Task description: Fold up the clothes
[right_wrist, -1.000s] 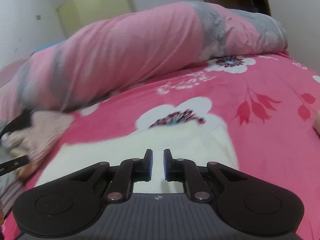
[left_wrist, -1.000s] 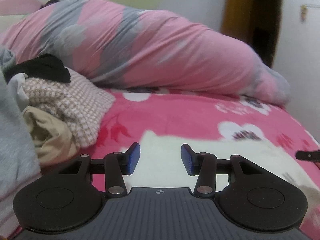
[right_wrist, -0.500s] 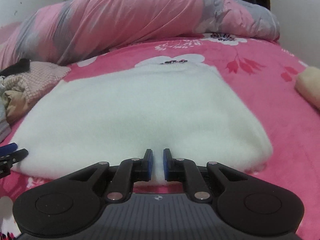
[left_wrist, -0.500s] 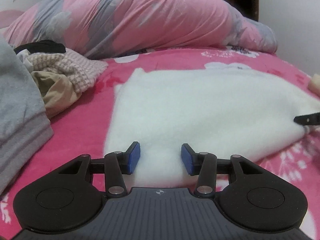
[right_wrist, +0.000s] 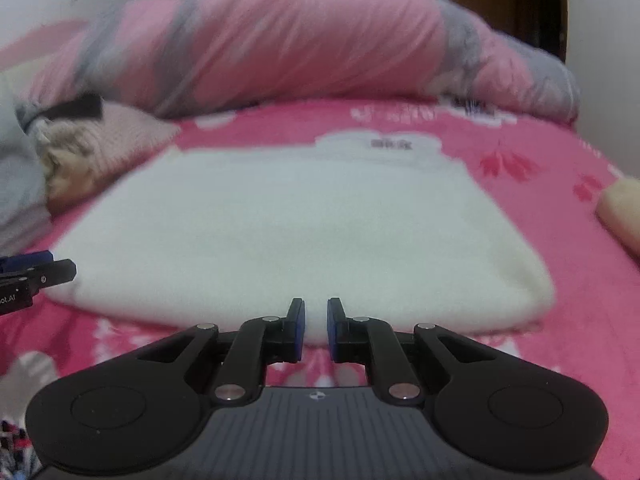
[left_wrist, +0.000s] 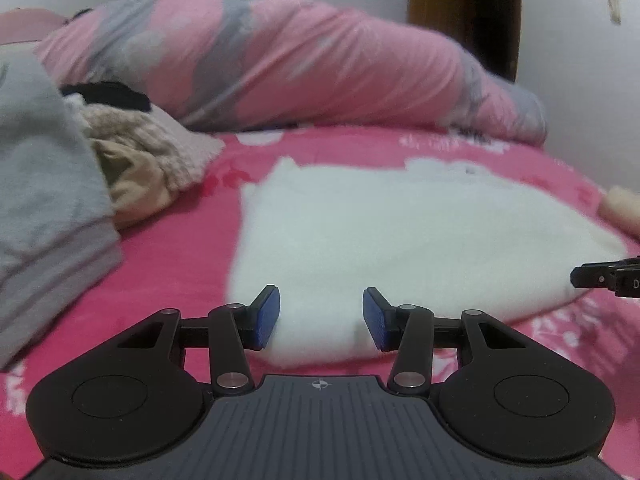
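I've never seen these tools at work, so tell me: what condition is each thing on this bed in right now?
White sweater: spread flat on the bedsheet, not yet folded.
Left gripper: open over the sweater's near edge, holding nothing.
Right gripper: nearly shut at the sweater's near edge; nothing visibly held.
Clothes pile: crumpled, unfolded, beside the sweater.
Quilt: bunched up at the bed's far side.

White walls [left_wrist: 580, 80], dark wooden doorway [left_wrist: 464, 12]

text 1: "ot.AI", white letters, cut off at the frame edge | on: left gripper [right_wrist: 38, 276] body, near left in the right wrist view | text 2: dark print on white garment [right_wrist: 304, 232] collar label, far centre, too blurred to read
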A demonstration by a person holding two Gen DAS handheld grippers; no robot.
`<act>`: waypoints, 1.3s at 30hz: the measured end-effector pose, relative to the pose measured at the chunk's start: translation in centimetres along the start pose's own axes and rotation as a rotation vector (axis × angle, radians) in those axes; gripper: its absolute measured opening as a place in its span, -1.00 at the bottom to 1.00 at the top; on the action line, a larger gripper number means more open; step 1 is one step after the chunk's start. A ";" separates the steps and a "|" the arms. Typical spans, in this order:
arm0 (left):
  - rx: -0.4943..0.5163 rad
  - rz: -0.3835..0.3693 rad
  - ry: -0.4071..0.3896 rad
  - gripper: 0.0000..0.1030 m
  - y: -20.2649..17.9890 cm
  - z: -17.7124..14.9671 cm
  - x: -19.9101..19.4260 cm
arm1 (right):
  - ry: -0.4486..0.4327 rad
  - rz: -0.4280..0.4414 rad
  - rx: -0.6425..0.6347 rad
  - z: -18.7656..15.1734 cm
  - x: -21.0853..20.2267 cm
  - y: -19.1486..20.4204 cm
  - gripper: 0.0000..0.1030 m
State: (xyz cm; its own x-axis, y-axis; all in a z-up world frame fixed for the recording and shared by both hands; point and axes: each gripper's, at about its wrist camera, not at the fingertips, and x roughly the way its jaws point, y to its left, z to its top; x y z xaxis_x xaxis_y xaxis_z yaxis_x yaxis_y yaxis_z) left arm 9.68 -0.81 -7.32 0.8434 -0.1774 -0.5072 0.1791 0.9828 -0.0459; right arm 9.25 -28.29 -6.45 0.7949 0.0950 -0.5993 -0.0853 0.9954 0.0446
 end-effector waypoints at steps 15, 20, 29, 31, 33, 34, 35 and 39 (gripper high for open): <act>-0.620 -0.222 0.124 0.10 6.6 -3.0 1.4 | 0.045 0.324 1.060 -7.3 0.0 -15.1 -0.19; -0.715 -0.244 0.119 0.11 7.1 -2.5 4.6 | 0.053 0.320 1.148 -6.8 2.2 -16.3 -0.19; -0.738 -0.212 0.055 -0.04 7.0 -2.6 6.0 | -0.016 0.287 1.224 -6.0 6.0 -17.6 -0.47; -0.745 -0.186 0.044 -0.18 6.8 -2.6 6.1 | -0.036 0.280 1.213 -5.8 6.6 -17.6 -0.53; -0.760 -0.173 0.035 -0.37 6.7 -2.6 6.0 | -0.052 0.269 1.193 -5.4 6.7 -17.5 -0.67; -0.754 -0.169 0.025 -0.42 6.6 -2.5 5.8 | -0.056 0.265 1.189 -5.3 6.6 -17.4 -0.71; -0.739 -0.167 0.013 -0.51 6.4 -2.3 5.4 | -0.061 0.261 1.186 -5.2 6.5 -17.4 -0.74; -0.678 -0.178 -0.052 -0.60 6.0 -1.5 3.1 | -0.123 0.241 1.134 -4.0 4.2 -16.7 -0.77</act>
State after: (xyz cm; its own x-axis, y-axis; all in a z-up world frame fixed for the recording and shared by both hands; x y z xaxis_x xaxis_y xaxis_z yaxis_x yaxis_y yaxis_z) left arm 12.62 4.63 -10.42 0.8569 -0.3241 -0.4007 -0.0240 0.7516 -0.6592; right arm 11.63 -44.58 -12.93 0.8896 0.2224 -0.3990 0.2942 0.3892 0.8729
